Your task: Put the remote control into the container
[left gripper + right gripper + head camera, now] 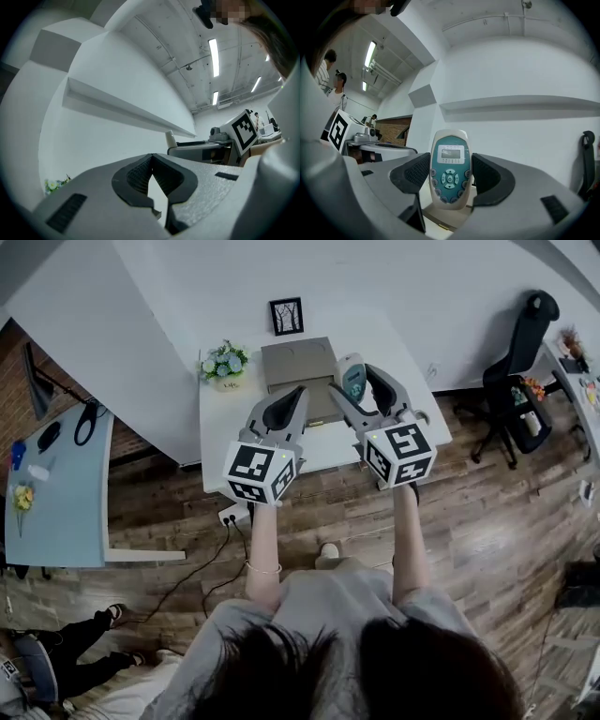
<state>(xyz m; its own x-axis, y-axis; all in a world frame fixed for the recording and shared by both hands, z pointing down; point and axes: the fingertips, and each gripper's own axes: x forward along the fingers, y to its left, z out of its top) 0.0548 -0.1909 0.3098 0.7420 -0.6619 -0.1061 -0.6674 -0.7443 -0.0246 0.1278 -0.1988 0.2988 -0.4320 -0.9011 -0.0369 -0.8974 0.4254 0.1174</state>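
Right gripper (450, 177) is pinching the remote control (449, 154) upright, long axis toward 12 o'clock, container (292, 364) waiting near, roughly 10 o'clock.

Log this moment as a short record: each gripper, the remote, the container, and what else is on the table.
left gripper: shut, nothing between its jaws
right gripper: shut on the remote control
remote control: held upright in the air, button face toward the right gripper view's camera, not yet in the container
container: grey-brown box on the white table, just ahead of both grippers
also on table: potted flowers; small framed picture at the back
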